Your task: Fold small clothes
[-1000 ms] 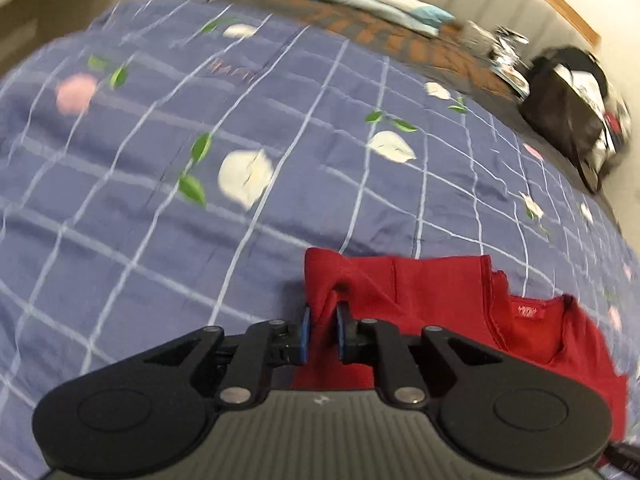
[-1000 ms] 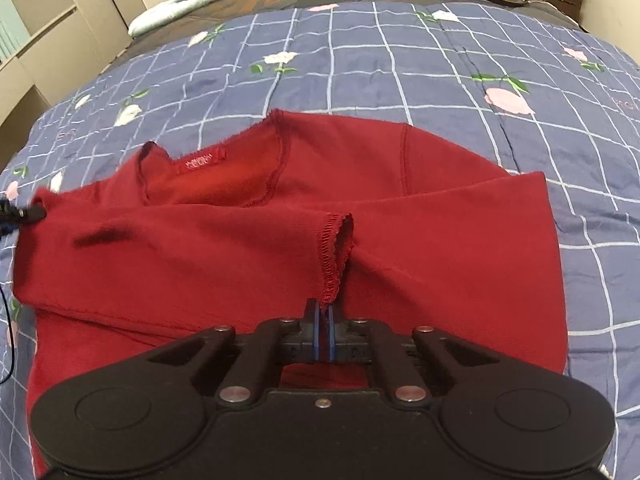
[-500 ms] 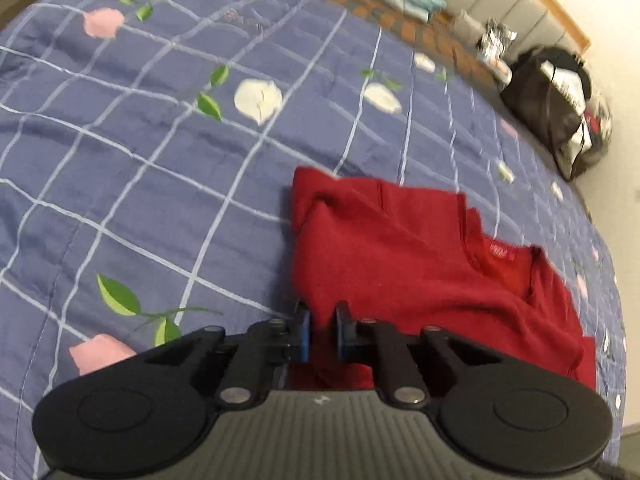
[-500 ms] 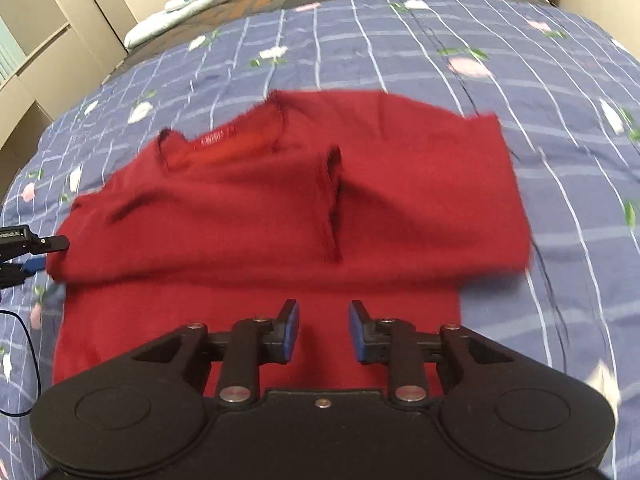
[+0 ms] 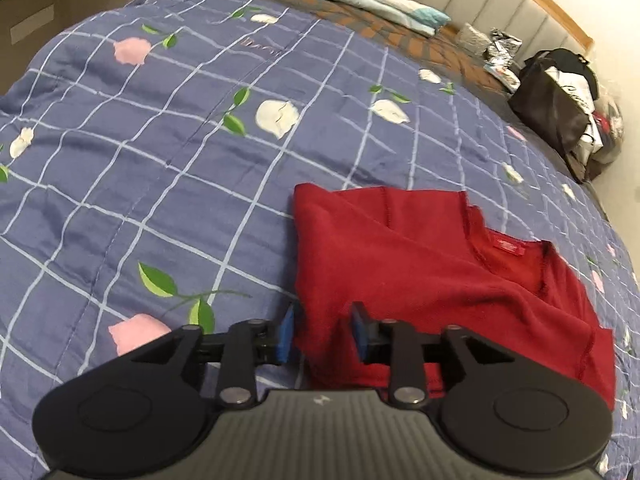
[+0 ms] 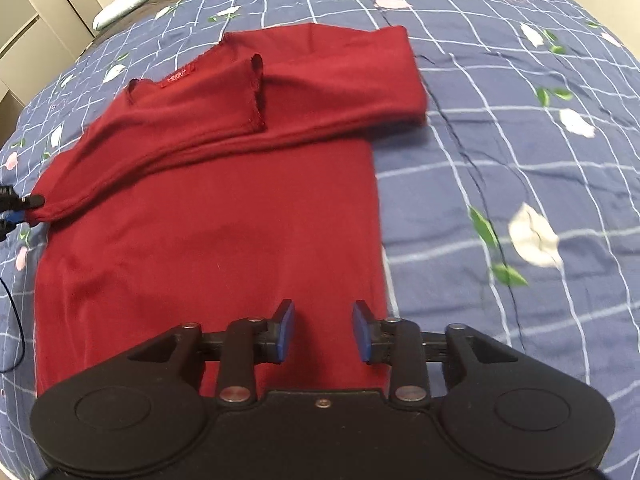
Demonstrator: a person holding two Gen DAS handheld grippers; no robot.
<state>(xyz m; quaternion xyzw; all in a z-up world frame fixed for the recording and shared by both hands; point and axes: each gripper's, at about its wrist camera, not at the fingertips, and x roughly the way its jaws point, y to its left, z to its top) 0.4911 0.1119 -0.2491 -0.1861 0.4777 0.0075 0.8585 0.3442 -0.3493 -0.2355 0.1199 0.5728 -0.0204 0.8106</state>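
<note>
Sleeve cuff no longer pinched by right hand-held gripper (image 6: 323,334); jaws now spread and opening, parked over lower hem, nothing pressed. Left hand-held gripper (image 5: 323,335) also let go, opening, sweater's folded edge seen between its pads, not squeezed. Counted: one red sweater (image 6: 224,216), two sleeves folded across chest, laid flat on bed quilt (image 6: 520,168).

1 red sweater (image 6: 208,240), 1 quilt (image 5: 160,160), 2 pillows (image 5: 360,4), 1 black bag (image 5: 552,108).
</note>
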